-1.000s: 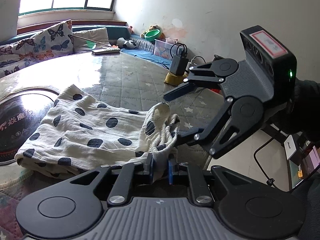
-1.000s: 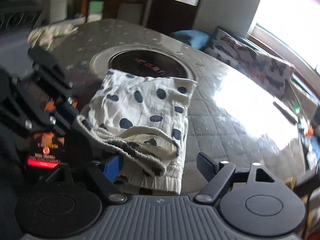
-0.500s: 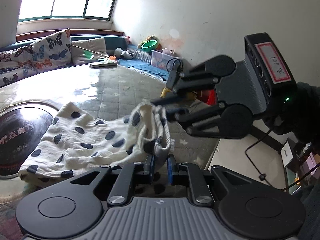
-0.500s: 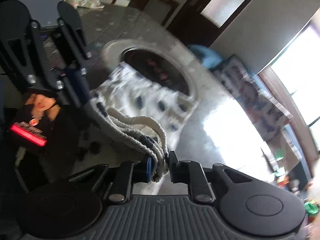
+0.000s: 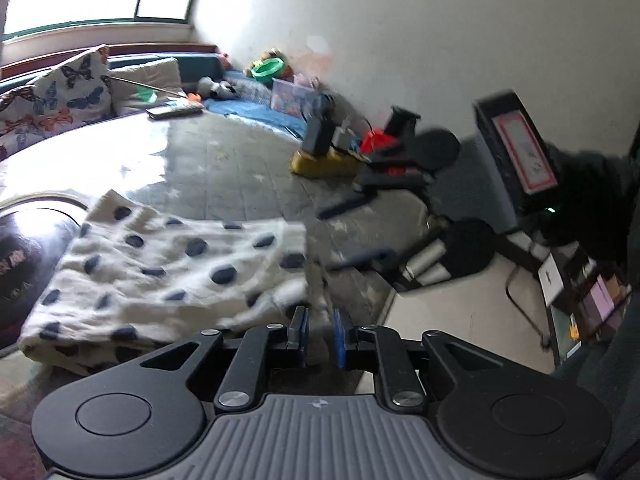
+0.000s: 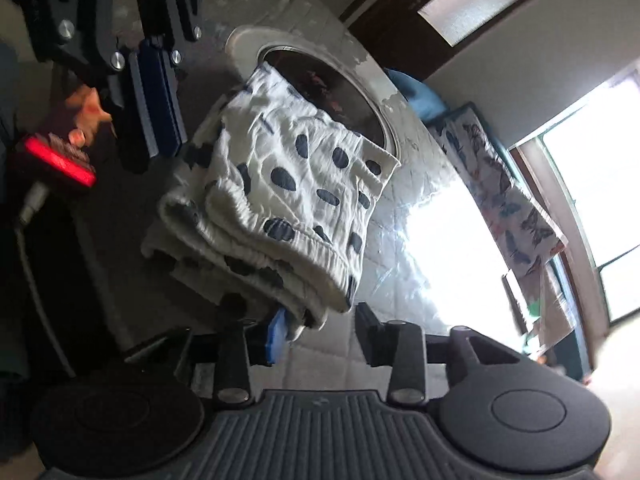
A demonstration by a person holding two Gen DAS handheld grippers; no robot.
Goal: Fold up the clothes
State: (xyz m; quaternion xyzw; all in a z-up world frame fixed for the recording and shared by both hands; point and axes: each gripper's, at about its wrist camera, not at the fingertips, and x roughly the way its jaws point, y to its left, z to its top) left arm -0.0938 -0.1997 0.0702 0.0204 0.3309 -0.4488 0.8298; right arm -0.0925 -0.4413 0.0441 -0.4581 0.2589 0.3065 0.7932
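Garment (image 6: 296,184) lies on table (image 5: 224,160) — seemingly overlapping inset disc (image 6: 320,92).

Home living room: butterfly cushion (image 5: 60,92) on window bench, toys (image 5: 268,66) by wall, round table (image 5: 224,168).

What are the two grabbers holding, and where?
The left gripper pinches the spotted cloth by its near edge. The right gripper has just been opening; the elastic hem lies between its jaws, unpressed.
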